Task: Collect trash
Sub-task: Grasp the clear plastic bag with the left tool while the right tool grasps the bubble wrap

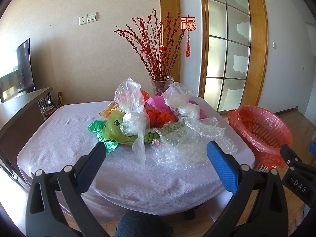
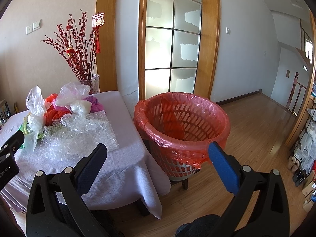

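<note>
A heap of trash lies on the table with a pale purple cloth (image 1: 126,177): clear plastic bags (image 1: 132,108), a green paw-print bag (image 1: 116,128), orange bags (image 1: 160,116), pink plastic (image 1: 158,101) and a bubble wrap sheet (image 1: 185,146). The bubble wrap also shows in the right wrist view (image 2: 79,136). A laundry-style basket lined with a red bag (image 2: 181,124) stands right of the table; it also shows in the left wrist view (image 1: 260,132). My left gripper (image 1: 156,150) is open and empty, short of the heap. My right gripper (image 2: 158,150) is open and empty, between table corner and basket.
A glass vase of red branches (image 1: 160,85) stands at the table's back edge. A dark cabinet with a TV (image 1: 21,102) is at the left. A wood-framed glass door (image 2: 171,39) is behind the basket. Shelves with shoes and boxes (image 2: 304,158) line the right wall.
</note>
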### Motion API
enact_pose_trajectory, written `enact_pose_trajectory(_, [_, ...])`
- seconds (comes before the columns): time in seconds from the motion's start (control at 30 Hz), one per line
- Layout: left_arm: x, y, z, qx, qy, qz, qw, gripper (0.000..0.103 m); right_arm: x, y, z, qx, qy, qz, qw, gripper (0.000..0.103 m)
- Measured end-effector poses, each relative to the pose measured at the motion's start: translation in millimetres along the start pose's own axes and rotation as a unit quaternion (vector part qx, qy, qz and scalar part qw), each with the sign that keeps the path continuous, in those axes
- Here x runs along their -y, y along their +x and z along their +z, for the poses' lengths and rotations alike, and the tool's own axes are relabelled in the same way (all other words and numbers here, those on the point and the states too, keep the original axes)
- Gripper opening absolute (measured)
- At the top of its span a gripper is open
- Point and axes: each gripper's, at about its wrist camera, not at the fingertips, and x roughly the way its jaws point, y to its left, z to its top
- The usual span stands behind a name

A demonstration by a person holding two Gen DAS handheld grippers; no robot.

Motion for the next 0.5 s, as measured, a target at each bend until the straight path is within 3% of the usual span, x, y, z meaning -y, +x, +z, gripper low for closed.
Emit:
enact_pose_trajectory(0.2, [-34.2,14.7,2.3,-0.006,-0.024,0.046,0.9987,0.099,-16.9,16.7,4.6,-0.009,-0.009,0.038,0.999,0.101])
enact_pose_trajectory(0.4, [-72.9,28.4,3.1,-0.017,-0.049,0.081,0.9953,0.099,-51.6,48.6,11.1,-0.038,-0.015,0.103,0.994,0.101])
enact_pose_trajectory(0.5, [-85.2,32.6,1.8,-0.018,-0.053,0.093,0.9941,0.099,-77.6,65.3,10.2,-0.049,-0.033,0.132,0.99,0.095])
